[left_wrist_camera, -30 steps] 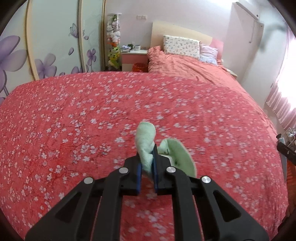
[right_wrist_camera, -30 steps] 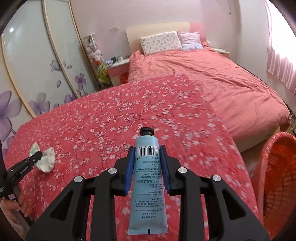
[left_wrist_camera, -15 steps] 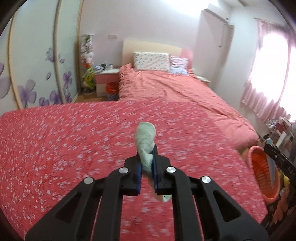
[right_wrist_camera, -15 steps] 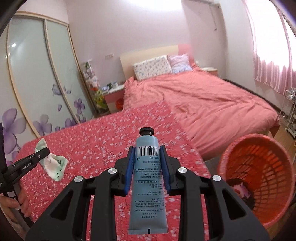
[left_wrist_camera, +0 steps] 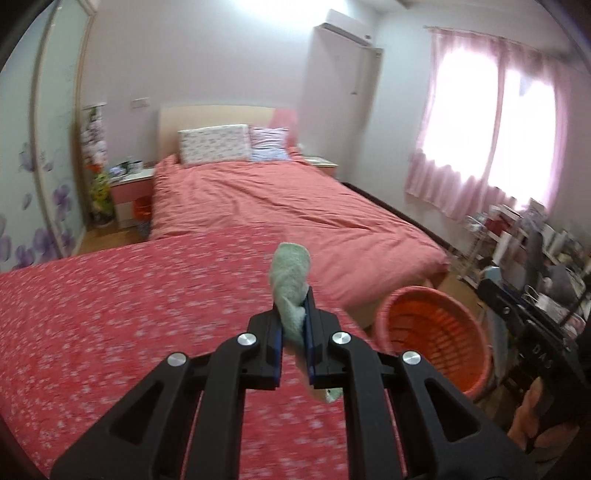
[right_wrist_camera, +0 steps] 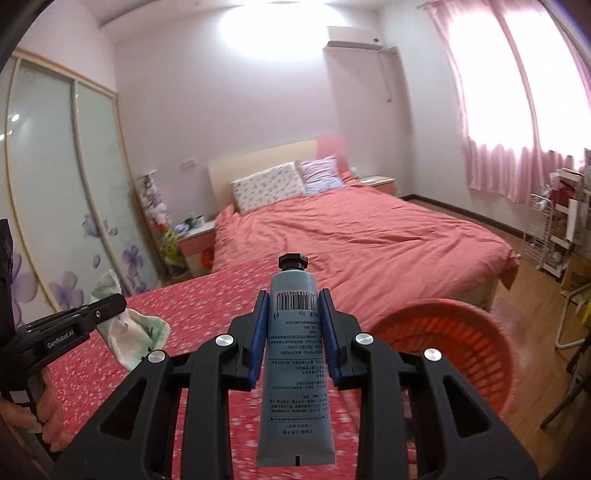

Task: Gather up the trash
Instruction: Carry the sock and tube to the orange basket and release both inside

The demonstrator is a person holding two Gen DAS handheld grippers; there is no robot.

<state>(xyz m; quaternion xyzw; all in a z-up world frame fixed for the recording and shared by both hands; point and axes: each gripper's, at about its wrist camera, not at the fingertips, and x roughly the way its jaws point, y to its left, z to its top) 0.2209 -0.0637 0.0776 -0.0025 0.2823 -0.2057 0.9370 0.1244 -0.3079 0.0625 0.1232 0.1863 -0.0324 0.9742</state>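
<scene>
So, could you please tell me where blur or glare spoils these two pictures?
Left wrist view: the floral bedspread is motion-smeared and the window blown out, while the green cloth stays sharp. Right wrist view: ceiling light glares, the orange basket rim blurs; the blue tube reads crisply.

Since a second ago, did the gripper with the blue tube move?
Yes. The right hand-held gripper, holding the blue tube, swung toward the orange basket, which now sits closer.

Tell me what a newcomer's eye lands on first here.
The blue tube, clamped cap-up in the right tool, fills the centre of its view. The left tool pinches a pale green cloth. An orange basket stands on the floor beside the flowered bedspread.
</scene>
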